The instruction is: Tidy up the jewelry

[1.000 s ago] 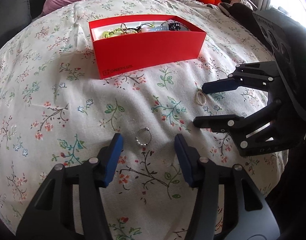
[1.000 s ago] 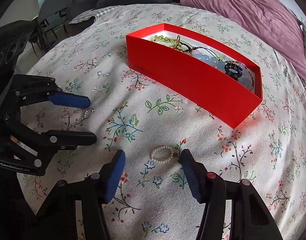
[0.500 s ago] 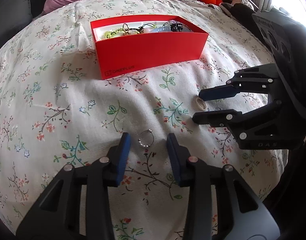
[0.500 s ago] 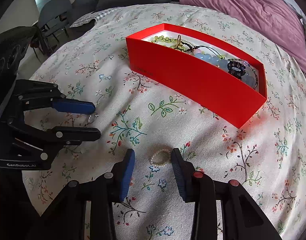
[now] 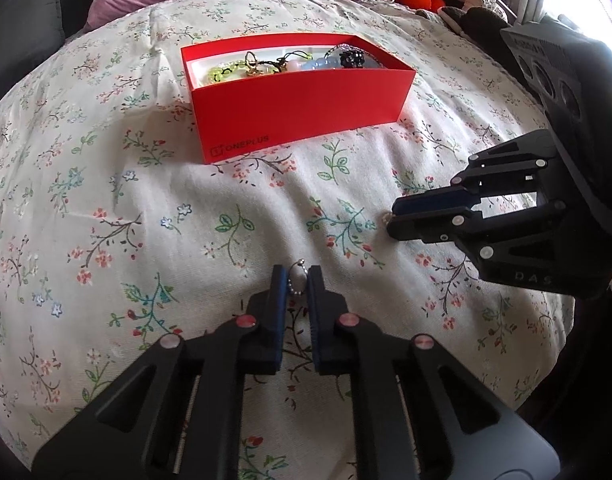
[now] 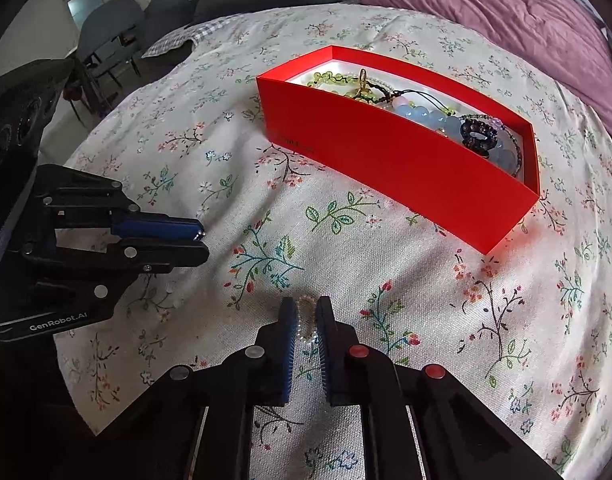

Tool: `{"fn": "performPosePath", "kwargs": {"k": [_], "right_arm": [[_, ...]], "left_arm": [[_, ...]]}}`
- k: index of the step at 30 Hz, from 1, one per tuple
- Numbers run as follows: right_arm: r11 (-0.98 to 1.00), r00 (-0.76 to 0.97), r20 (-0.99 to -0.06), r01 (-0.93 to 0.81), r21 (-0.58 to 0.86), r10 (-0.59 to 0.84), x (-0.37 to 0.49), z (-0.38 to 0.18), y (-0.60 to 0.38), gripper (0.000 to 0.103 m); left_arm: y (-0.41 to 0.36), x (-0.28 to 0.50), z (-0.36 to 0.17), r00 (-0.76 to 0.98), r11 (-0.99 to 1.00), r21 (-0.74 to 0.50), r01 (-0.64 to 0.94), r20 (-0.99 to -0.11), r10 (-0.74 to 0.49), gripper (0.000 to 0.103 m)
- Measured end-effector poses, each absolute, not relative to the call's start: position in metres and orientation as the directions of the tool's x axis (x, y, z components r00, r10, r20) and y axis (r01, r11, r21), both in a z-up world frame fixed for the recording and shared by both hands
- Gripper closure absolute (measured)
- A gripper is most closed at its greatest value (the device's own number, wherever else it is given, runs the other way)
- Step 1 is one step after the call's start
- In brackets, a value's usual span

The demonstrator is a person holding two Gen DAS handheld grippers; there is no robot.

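Here, floral bedspread (image 5: 154, 208); left claw (image 5: 294, 280) closing on bead-chain ring (image 5: 297, 278); right claw (image 6: 306, 316) closing on pearl ring (image 6: 305, 322).

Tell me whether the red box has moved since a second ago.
No. The red box sits on the same patch of floral bedspread; only the jaws are closing, on the two small rings.

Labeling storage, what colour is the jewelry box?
Red outside, white inside; the box shows best in the left wrist view.
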State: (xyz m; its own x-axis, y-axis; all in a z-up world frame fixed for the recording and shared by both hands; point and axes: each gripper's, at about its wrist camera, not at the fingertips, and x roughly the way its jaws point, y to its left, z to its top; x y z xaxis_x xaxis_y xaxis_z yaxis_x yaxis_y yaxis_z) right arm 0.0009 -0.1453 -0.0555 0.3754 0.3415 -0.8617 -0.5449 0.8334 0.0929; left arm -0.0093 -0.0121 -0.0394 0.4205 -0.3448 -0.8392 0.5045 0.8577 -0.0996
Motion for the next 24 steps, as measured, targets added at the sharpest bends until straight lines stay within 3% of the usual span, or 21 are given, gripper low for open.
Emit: {"fn": "performPosePath", "kwargs": {"k": [24], "right_arm": [[0.862, 0.428, -0.805, -0.469, 0.191, 0.411, 0.011, -0.014, -0.174, 0.095]], "left_arm": [[0.009, 0.005, -0.013, 0.447, 0.907, -0.145, 0.396, -0.832, -0.328, 0.102]]}}
